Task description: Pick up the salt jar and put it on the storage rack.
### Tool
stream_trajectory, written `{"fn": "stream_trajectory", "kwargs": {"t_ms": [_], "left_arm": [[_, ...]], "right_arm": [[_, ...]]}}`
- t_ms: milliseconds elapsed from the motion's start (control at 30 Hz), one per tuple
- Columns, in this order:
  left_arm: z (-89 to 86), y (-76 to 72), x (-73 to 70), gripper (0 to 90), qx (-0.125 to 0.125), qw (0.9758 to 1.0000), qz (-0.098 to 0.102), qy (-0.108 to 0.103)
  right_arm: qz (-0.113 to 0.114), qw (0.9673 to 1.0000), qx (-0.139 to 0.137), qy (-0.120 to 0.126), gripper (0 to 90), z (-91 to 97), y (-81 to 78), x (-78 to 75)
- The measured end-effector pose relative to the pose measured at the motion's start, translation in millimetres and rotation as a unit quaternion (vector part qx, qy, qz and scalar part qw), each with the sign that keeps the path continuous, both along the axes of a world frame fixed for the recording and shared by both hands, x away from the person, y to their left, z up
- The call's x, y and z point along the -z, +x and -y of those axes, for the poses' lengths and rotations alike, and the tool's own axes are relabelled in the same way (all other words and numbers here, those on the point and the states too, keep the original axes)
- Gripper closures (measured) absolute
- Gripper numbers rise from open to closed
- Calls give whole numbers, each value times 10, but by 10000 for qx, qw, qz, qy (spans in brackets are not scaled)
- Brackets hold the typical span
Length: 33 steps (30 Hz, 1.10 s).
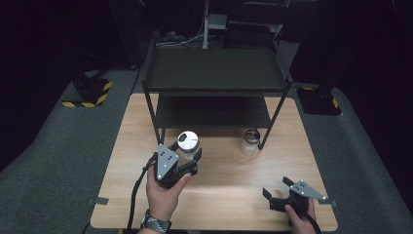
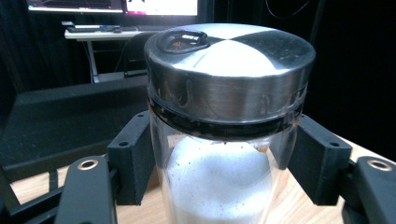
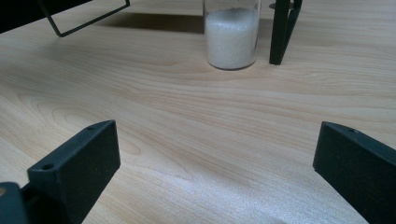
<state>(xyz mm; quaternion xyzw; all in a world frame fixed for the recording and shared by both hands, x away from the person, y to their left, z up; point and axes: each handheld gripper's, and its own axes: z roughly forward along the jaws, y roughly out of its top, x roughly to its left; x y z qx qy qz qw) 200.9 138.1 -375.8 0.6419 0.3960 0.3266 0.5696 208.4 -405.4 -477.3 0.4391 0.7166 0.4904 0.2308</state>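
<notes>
A glass jar [image 1: 188, 144] with a steel lid and white powder inside is held off the table by my left gripper [image 1: 182, 155], which is shut on its glass body. In the left gripper view the jar [image 2: 224, 116] stands upright between the two black pads [image 2: 134, 154], just below the lid. A second jar [image 1: 251, 142] of white grains stands on the table beside the rack's front right leg; in the right gripper view that jar [image 3: 232, 35] is straight ahead. My right gripper [image 1: 278, 187] rests open near the table's front right corner, nothing between its fingers.
A black two-tier metal rack [image 1: 214, 83] stands at the back of the wooden table [image 1: 219, 195], both shelves bare. Its leg [image 3: 282, 30] is right beside the second jar. Dark floor surrounds the table.
</notes>
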Motion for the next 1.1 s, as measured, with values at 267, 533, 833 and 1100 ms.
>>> {"fn": "stream_trajectory", "kwargs": {"t_ms": [267, 533, 833, 1100], "left_arm": [[23, 53, -153, 315, -115, 9998, 141, -95], [48, 136, -355, 315, -146, 9993, 337, -91], [91, 233, -547, 315, -246, 9981, 543, -137], [118, 323, -671, 315, -282, 9972, 663, -187]], "right_arm": [[13, 10000, -5, 7, 6, 6, -7, 4], [8, 10000, 6, 5, 6, 5, -9, 2], [21, 10000, 30, 24, 5, 7, -17, 8], [10, 10000, 16, 41, 5, 18, -15, 8]]}}
